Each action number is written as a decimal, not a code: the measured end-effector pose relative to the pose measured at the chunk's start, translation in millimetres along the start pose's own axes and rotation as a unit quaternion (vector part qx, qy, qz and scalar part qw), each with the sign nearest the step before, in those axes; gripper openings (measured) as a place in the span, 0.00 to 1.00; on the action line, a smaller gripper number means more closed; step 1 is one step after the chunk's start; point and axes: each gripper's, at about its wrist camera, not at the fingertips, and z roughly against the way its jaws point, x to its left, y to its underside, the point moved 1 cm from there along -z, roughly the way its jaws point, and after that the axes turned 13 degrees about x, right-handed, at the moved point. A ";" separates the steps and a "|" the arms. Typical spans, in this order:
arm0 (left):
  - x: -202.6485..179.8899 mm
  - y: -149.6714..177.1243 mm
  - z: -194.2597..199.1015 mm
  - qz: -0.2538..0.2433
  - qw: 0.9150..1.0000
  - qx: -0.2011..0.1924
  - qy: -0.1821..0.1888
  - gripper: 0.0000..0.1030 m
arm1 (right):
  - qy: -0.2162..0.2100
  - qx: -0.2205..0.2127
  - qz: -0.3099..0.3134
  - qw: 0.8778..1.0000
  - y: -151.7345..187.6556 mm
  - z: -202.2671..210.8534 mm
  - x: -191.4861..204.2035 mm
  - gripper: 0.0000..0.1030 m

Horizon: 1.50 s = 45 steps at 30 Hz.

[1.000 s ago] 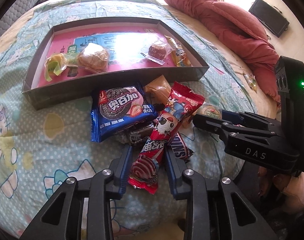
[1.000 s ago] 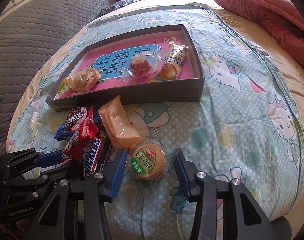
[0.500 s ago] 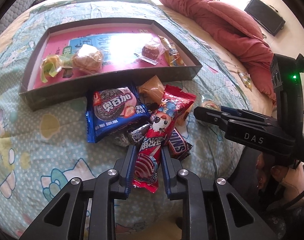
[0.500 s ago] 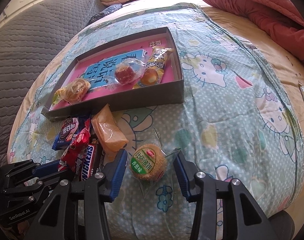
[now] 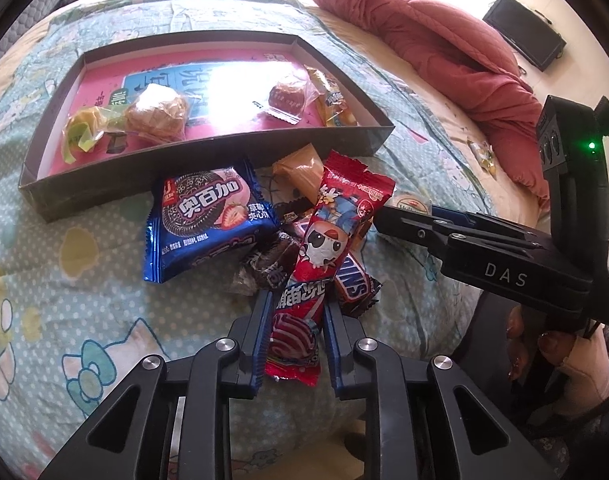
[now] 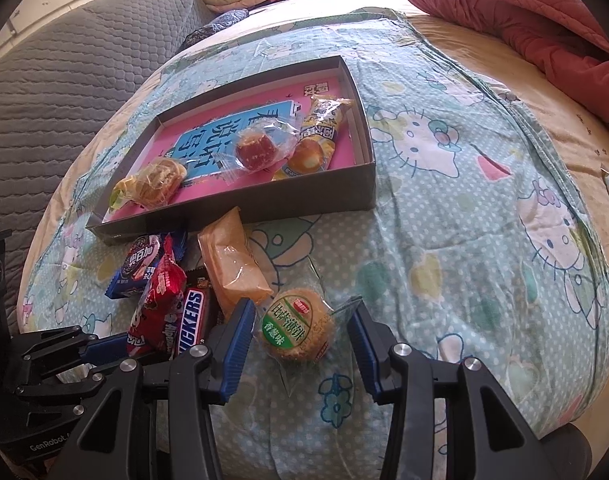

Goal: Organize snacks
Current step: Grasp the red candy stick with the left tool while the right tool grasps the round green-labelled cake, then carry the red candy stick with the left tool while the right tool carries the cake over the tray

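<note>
On a bed covered with a pale green Hello Kitty sheet (image 6: 464, 200), a heap of snacks lies just in front of a shallow dark box (image 5: 208, 188); the left gripper (image 5: 296, 320) has its fingers clenched on the lower end of a long red cartoon-printed snack packet (image 5: 328, 248), which lies across a Snickers bar (image 5: 354, 280); a blue strawberry sandwich-cookie pack (image 5: 208, 220) sits just left of it, touching the box wall; the right gripper (image 6: 300, 334) has its fingers released, spread either side of a round wrapped biscuit (image 6: 298, 328); an orange wrapped cake (image 6: 232, 268) lies just beyond; inside the box rest a layered pastry (image 6: 160, 178), a red-topped cake (image 6: 256, 150) and a yellow bread packet (image 6: 316, 140); a red quilt (image 5: 444, 48) is bunched well beyond the box.
</note>
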 end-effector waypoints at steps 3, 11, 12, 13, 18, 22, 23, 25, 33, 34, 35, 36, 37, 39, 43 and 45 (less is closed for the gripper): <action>1.4 2.4 10.7 0.004 1.000 -0.013 0.010 0.24 | -0.002 -0.007 0.000 1.000 -0.1 3.1 0.6 0.46; 12.2 1.5 36.9 0.022 0.998 -0.049 0.013 0.24 | -0.018 -0.029 0.002 0.999 -1.4 14.4 1.6 0.46; 13.6 1.2 39.6 0.024 0.998 -0.054 0.011 0.24 | -0.021 -0.035 0.005 0.999 -1.6 17.2 2.7 0.46; 15.8 1.1 42.5 0.026 0.998 -0.058 0.007 0.24 | -0.024 -0.042 0.007 0.999 -1.8 20.3 4.1 0.46; 24.4 -0.9 52.4 0.041 0.996 -0.075 0.000 0.24 | -0.026 -0.058 0.015 0.998 -2.9 28.5 10.2 0.46; 32.6 -1.5 60.0 0.051 0.995 -0.090 -0.014 0.24 | -0.022 -0.062 0.016 0.998 -4.3 30.0 12.4 0.46; 34.1 -1.5 62.2 0.053 0.994 -0.094 -0.017 0.24 | -0.023 -0.063 0.016 0.998 -4.7 30.4 12.3 0.46; 37.8 -2.7 66.2 0.057 0.993 -0.103 -0.024 0.24 | -0.022 -0.066 0.016 0.997 -5.2 31.4 12.7 0.46; 58.7 -7.0 80.3 0.083 0.988 -0.127 -0.036 0.24 | -0.024 -0.089 0.018 0.996 -11.3 40.0 16.2 0.46; 61.6 -7.7 82.0 0.086 0.987 -0.129 -0.034 0.24 | -0.025 -0.090 0.019 0.995 -13.0 40.7 17.3 0.46; 64.7 -8.3 84.0 0.089 0.987 -0.131 -0.034 0.24 | -0.026 -0.092 0.020 0.995 -14.3 41.4 18.7 0.46; 67.5 -9.0 86.3 0.092 0.986 -0.135 -0.038 0.24 | -0.026 -0.093 0.021 0.995 -15.9 42.0 20.7 0.46; 69.0 -9.7 88.3 0.093 0.985 -0.138 -0.044 0.24 | -0.025 -0.095 0.022 0.995 -17.2 42.7 22.2 0.46; 72.0 -11.7 92.6 0.096 0.983 -0.145 -0.056 0.24 | -0.026 -0.097 0.025 0.995 -19.9 43.0 26.0 0.46; 81.5 -16.0 98.9 0.104 0.980 -0.155 -0.069 0.24 | -0.027 -0.101 0.027 0.994 -26.2 43.7 32.9 0.46; 86.3 -17.8 101.6 0.108 0.979 -0.160 -0.070 0.24 | -0.026 -0.105 0.027 0.994 -29.8 45.0 35.3 0.46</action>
